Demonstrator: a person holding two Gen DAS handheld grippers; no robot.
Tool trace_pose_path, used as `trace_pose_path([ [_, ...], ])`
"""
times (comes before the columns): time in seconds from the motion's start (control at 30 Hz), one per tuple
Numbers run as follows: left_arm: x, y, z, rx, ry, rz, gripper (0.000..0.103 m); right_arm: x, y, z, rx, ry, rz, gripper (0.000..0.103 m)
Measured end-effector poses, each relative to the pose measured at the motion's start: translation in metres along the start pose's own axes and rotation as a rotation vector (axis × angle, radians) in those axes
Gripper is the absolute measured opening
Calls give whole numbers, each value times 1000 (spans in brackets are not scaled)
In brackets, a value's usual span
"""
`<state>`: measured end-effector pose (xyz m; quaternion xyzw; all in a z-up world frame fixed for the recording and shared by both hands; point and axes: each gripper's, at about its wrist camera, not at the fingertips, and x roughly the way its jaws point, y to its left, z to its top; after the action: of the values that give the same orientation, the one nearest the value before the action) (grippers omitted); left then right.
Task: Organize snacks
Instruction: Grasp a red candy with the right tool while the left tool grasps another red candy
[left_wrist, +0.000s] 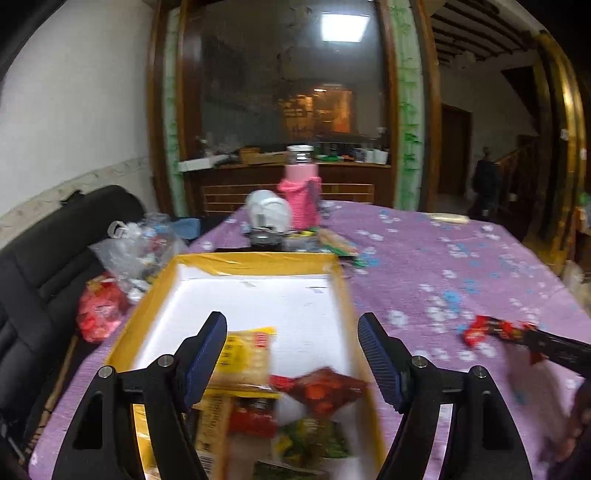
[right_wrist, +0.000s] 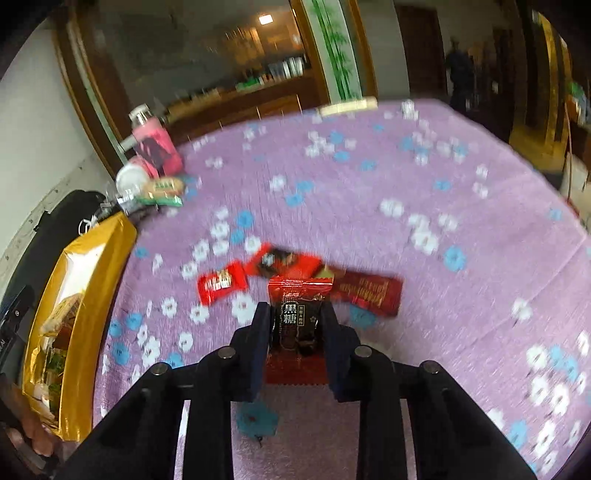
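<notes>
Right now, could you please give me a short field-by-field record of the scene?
surface: table with purple flowered cloth
left gripper: open, empty, over the yellow box
box contents: several snack packets
right gripper: shut on red-and-black candy packet
loose snacks: three red wrappers beyond that packet
background: pink bottle behind the box

box (left_wrist: 255, 258) left on table (left_wrist: 461, 258) | packets (left_wrist: 247, 354) in box | bottle (left_wrist: 301, 192) behind
</notes>
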<state>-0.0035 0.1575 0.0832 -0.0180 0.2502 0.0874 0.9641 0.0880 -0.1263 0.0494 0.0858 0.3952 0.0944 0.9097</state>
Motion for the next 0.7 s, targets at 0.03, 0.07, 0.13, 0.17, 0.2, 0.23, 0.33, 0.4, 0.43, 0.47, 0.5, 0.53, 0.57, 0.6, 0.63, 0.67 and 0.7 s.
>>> trace_pose_path([
  [0.03, 0, -4, 2, 12, 17, -37, 77, -1, -1, 1, 0, -12, 13, 25],
  [0.07, -1, -13, 4, 32, 45, -95, 77, -1, -2, 1, 5, -15, 22, 25],
  [0.13, 2, -29, 11, 44, 106, -203, 77, -4, -9, 4, 33, -24, 48, 25],
  [0.17, 7, -37, 14, 52, 144, -246, 77, -6, -11, 5, 44, -30, 52, 25],
  [0.2, 13, -48, 18, 66, 196, -298, 77, -8, -16, 7, 62, -41, 60, 25],
  [0.23, 20, -60, 22, 76, 247, -348, 77, -11, -20, 9, 81, -55, 66, 25],
  [0.33, 44, -95, 29, 112, 331, -425, 77, -15, -31, 12, 126, -80, 70, 25],
  [0.4, 64, -118, 29, 152, 380, -427, 74, -15, -38, 14, 151, -83, 78, 25],
  [0.43, 77, -127, 28, 156, 410, -430, 72, -15, -40, 14, 162, -81, 80, 25],
  [0.47, 89, -135, 26, 157, 445, -436, 68, -14, -42, 14, 167, -79, 81, 25],
  [0.5, 101, -141, 25, 158, 482, -447, 66, -14, -43, 14, 168, -76, 82, 25],
  [0.53, 111, -147, 24, 163, 499, -448, 66, -13, -43, 14, 168, -75, 82, 25],
  [0.57, 117, -152, 22, 175, 502, -438, 66, -13, -43, 14, 169, -76, 83, 25],
  [0.6, 121, -157, 20, 195, 502, -432, 66, -13, -43, 14, 168, -77, 86, 25],
  [0.63, 124, -161, 19, 209, 501, -431, 66, -13, -43, 14, 167, -79, 88, 25],
  [0.67, 127, -166, 19, 221, 490, -422, 66, -13, -43, 14, 167, -80, 90, 25],
  [0.7, 128, -172, 18, 243, 474, -412, 66, -13, -43, 14, 165, -80, 92, 25],
])
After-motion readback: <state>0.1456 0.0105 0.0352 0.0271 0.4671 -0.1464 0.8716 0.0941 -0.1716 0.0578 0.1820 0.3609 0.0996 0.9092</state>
